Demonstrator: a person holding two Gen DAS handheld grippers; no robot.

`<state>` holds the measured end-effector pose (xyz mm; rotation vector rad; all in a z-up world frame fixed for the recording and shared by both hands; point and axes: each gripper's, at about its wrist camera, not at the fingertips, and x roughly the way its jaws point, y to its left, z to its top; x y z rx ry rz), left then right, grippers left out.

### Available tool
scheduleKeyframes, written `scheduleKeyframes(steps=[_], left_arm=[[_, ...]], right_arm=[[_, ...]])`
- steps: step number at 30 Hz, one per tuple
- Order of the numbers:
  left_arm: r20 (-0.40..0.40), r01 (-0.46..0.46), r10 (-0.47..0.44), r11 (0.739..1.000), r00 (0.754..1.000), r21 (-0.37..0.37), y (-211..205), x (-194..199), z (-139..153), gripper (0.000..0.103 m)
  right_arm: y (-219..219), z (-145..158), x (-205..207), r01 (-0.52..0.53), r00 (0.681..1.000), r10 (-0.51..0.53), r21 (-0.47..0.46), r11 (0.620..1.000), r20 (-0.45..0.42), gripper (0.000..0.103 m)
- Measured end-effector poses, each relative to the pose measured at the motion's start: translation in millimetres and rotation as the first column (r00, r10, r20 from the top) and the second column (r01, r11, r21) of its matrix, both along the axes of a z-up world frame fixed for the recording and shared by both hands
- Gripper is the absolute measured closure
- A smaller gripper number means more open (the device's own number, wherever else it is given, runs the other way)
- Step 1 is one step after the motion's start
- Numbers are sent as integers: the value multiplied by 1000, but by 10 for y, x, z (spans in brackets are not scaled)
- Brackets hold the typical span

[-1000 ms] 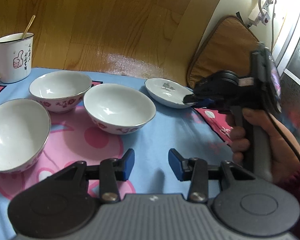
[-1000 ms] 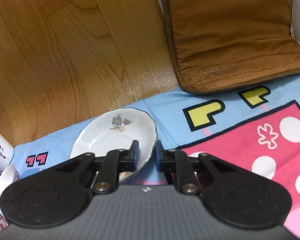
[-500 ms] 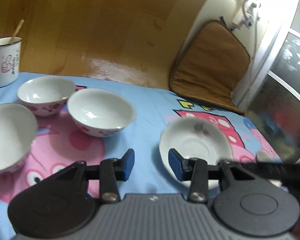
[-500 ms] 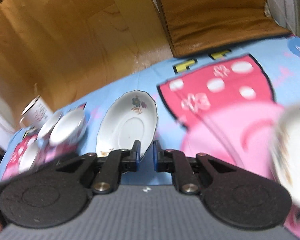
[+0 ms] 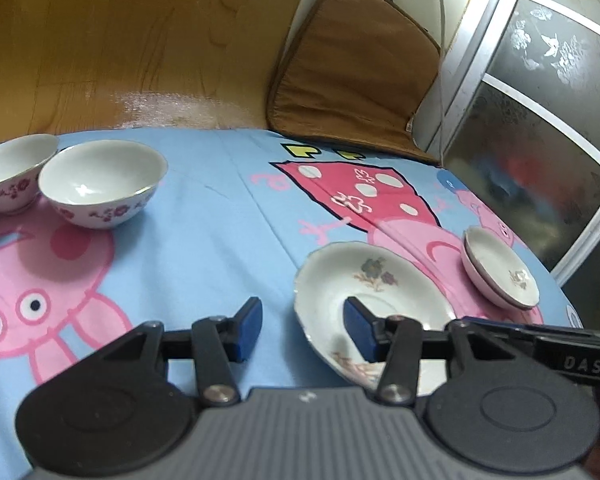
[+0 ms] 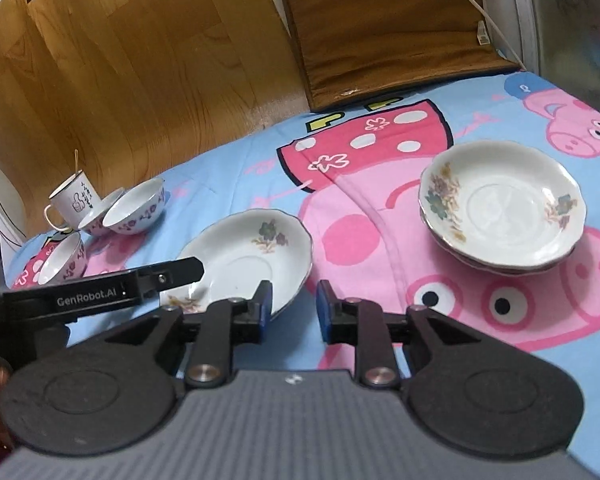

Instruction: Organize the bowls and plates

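Landmark: the single flowered plate (image 6: 256, 252) lying flat on the blue cartoon-print cloth (image 6: 228, 168) that covers the worktop.

My right hand-held gripper (image 6: 294, 306) is at the plate's near edge. Its jaws are opening; the left pad lies over the plate's rim, the right pad stands over bare cloth, and nothing is clamped between them.

My left hand-held gripper (image 5: 302, 330) is released, its jaws apart. Its right pad hangs over the plate's well; its left pad is over cloth beside the plate. It holds nothing.

To the right of the plate, apart from it, stand the stacked plates (image 6: 500, 208), one nested on another.

To the left of the plate, well apart, three white bowls with red flowers (image 6: 136, 208) sit upright in a cluster. Behind them stands a mug (image 6: 74, 200) with a stick in it.

Beyond the cloth's far edge lies a brown cushion (image 6: 384, 28) on the wooden floor (image 6: 132, 52).
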<state>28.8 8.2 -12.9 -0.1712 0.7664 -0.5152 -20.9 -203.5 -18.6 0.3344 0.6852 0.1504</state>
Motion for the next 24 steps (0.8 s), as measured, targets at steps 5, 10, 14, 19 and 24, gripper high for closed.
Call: scheduleKeyframes(steps=[5, 10, 14, 19, 24], left_arm=[[1, 0, 0, 1000, 1000, 23, -57, -42, -10, 85], [0, 16, -16, 1000, 1000, 4, -159, -87, 106, 86], [48, 55, -56, 998, 997, 26, -441, -79, 277, 86], [86, 132, -137, 990, 987, 56, -947, -5, 443, 86], [102, 205, -213, 975, 972, 84, -1426, 42, 472, 86]], right_arm=[[-3, -37, -105, -12, 1000, 12, 12, 1000, 16, 84], [-64, 36, -224, 30, 996, -28, -30, 999, 86, 86], [-225, 116, -322, 90, 985, -80, -58, 994, 155, 86], [-552, 183, -428, 193, 961, -176, -60, 979, 214, 86], [-872, 190, -494, 289, 935, -265, -71, 955, 236, 87]])
